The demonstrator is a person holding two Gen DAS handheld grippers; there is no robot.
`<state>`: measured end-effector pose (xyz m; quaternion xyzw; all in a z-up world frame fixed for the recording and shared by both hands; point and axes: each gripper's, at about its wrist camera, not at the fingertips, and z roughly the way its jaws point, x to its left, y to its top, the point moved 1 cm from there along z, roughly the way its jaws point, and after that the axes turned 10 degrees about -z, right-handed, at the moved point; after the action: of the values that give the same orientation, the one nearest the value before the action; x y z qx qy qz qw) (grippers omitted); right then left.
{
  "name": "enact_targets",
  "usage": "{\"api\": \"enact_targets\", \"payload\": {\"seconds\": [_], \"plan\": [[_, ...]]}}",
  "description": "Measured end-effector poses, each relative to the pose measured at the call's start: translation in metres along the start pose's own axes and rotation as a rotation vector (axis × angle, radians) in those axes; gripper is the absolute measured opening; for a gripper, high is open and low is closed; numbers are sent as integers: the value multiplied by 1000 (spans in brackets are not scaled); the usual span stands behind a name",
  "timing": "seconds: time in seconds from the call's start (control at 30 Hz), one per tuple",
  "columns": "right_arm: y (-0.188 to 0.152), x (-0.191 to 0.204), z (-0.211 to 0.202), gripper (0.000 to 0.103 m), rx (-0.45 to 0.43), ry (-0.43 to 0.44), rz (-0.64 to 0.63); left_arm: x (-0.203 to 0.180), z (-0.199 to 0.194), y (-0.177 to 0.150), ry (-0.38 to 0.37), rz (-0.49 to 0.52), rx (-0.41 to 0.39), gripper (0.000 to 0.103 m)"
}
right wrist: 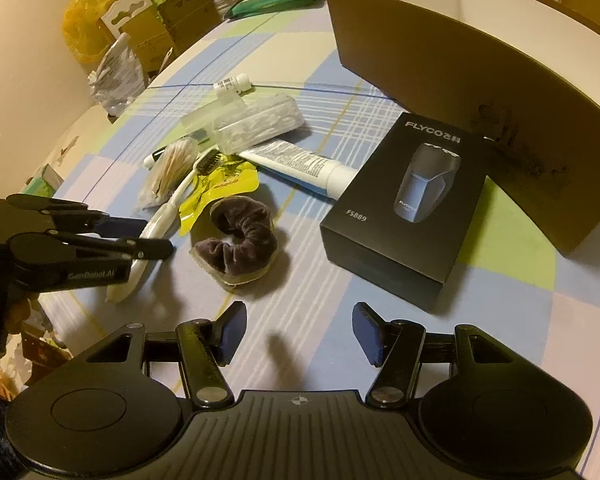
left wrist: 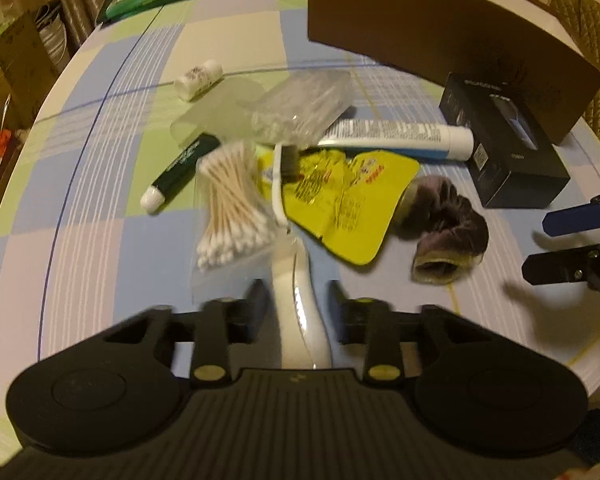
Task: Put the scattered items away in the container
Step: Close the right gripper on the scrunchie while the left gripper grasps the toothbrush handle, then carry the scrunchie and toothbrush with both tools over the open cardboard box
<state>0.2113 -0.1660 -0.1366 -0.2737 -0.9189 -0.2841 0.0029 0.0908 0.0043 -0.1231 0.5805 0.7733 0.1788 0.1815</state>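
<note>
While the right gripper hovers with jaws apart, the left gripper jaws straddle, unclosed, the toothbrush handle, its long axis toward twelve o'clock.

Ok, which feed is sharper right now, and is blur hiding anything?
Right wrist view is sharper: the lettering on the black box reads clearly. Left wrist view is smeared, softening the cotton swabs and toothbrush. Both bend the table edges; lighting is dim and warm.
</note>
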Motion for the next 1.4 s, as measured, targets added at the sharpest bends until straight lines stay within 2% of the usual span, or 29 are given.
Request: {"api": "enact_targets", "payload": {"seconds": [0.23,0.63,0.93,1.07,1.27,1.4], "plan": [[9,9,2,57,-31,27,-40,0,-12,-4,0,0,-6,17],[30,37,25,57,-65,31,-222,7,-52,1,13,-61,-95,17],[38,45,56,57,-31,23,-315,10,-27,-19,37,-107,2,17],[34,43,65,56,-14,12,-338,7,-15,-19,48,-125,8,17],[28,45,64,29,-8,4,-383,4,-9,-14,56,-103,-4,17],[26,39,58,23,-8,16,-354,-1,-10,-15,58,-87,5,16]]}}
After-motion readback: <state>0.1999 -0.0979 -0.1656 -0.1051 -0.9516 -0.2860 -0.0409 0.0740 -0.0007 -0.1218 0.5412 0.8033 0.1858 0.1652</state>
